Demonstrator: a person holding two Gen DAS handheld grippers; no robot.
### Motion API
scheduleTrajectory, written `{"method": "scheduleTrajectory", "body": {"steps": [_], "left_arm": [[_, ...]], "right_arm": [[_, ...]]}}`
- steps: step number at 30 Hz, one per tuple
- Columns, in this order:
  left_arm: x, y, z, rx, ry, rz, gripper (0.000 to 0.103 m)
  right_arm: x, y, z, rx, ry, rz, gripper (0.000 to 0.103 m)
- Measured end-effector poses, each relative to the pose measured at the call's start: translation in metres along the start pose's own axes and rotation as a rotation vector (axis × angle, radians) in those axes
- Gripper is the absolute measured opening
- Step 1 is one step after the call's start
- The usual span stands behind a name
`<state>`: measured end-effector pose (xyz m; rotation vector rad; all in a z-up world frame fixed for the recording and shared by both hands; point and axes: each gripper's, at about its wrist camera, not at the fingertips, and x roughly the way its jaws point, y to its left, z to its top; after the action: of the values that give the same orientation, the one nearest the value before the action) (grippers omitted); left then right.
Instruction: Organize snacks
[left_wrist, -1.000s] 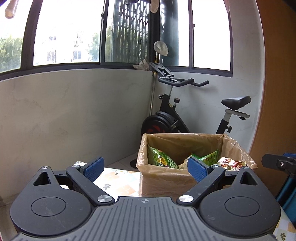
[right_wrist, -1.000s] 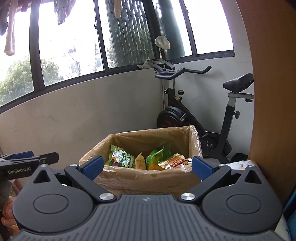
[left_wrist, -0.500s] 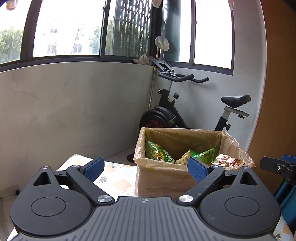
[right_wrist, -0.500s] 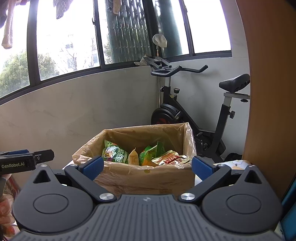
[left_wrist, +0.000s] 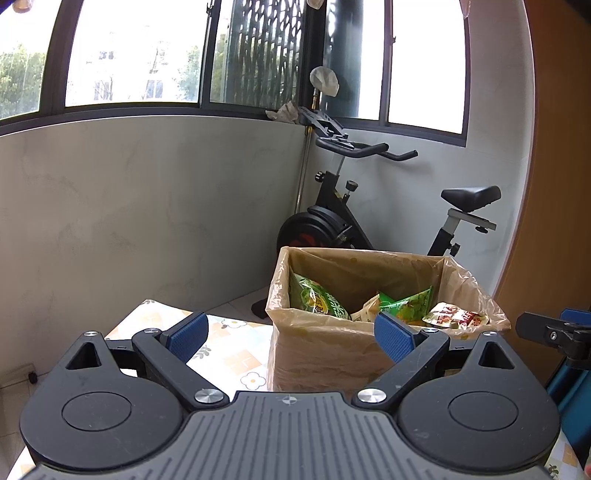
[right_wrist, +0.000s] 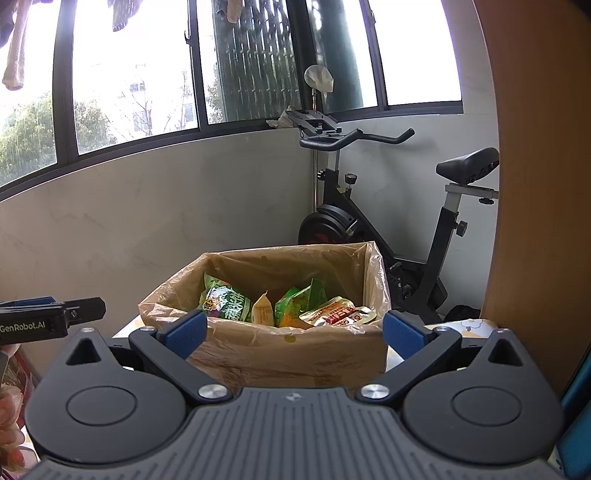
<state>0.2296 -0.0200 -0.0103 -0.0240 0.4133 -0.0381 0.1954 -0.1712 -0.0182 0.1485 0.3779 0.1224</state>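
Note:
A cardboard box (left_wrist: 325, 354) (right_wrist: 288, 354) lined with a brown plastic bag stands on a flower-patterned table (left_wrist: 236, 350). Inside lie several snack packets: a green bag (left_wrist: 317, 301) (right_wrist: 225, 301), a small tan packet (right_wrist: 263, 310), a green-orange bag (left_wrist: 406, 308) (right_wrist: 299, 301) and a red-white pouch (left_wrist: 452, 317) (right_wrist: 338, 312). My left gripper (left_wrist: 291, 334) is open and empty, in front of the box's left half. My right gripper (right_wrist: 293, 330) is open and empty too, straddling the box's near wall from a short way back. Each gripper shows at the other view's edge.
An exercise bike (left_wrist: 354, 218) (right_wrist: 391, 229) stands behind the box in the corner. A grey wall under windows (left_wrist: 147, 206) runs behind the table. A wooden panel (right_wrist: 539, 184) rises on the right. A person's hand (right_wrist: 9, 417) shows at the lower left edge.
Both cameras have drawn back and risen a little; the box now sits lower and farther in each view, and more of the table shows. Both grippers stay open and empty.

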Motion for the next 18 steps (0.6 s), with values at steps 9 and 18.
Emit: {"method": "scheduleTrajectory", "body": {"steps": [9,18], "left_arm": [[-0.0003,-0.0016,-0.0003,-0.001,0.001,-0.002,0.098],[-0.0005,0.0010,0.0002,-0.005,0.003,-0.009,0.098]], "right_arm": [[0.0010,-0.0005,0.0002,-0.008,0.002,-0.003,0.103],[0.0012,0.0007,0.0010,-0.015,0.001,-0.002,0.103]]}}
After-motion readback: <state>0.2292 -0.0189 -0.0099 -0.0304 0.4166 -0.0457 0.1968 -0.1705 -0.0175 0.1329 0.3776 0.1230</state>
